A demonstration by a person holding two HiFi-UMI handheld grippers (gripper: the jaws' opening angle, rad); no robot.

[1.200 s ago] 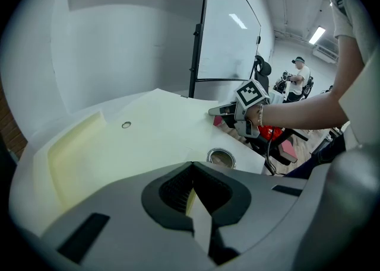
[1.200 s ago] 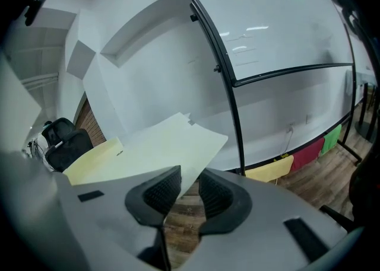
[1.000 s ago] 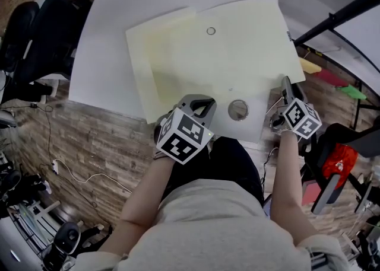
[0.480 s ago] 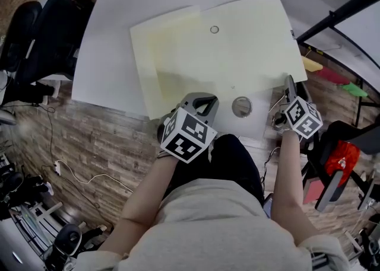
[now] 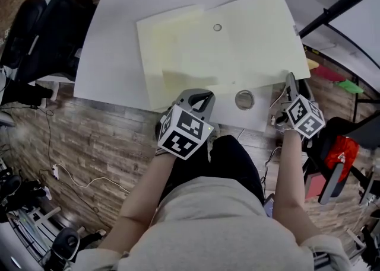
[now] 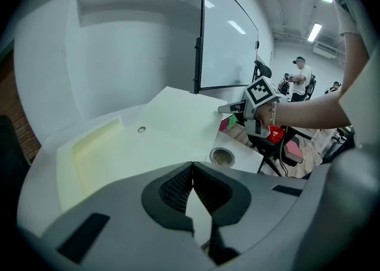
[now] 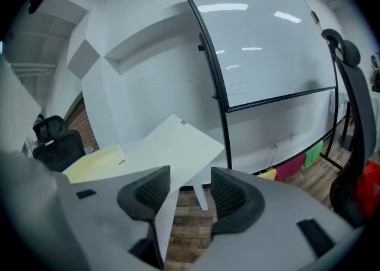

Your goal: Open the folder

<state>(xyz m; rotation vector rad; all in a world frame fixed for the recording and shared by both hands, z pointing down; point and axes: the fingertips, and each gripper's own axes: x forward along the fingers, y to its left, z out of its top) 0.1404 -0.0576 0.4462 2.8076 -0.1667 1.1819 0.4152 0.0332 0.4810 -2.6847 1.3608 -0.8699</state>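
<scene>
Jaws of the left gripper (image 6: 192, 172) are pinched together on the near edge of the pale yellow folder (image 5: 237, 44), which lies spread on the white surface (image 5: 119, 38). The right gripper (image 7: 190, 190) jaws have just been opening and stand wide, the folder's right edge loose between them. A whiteboard (image 7: 261, 44) stands beyond.
</scene>
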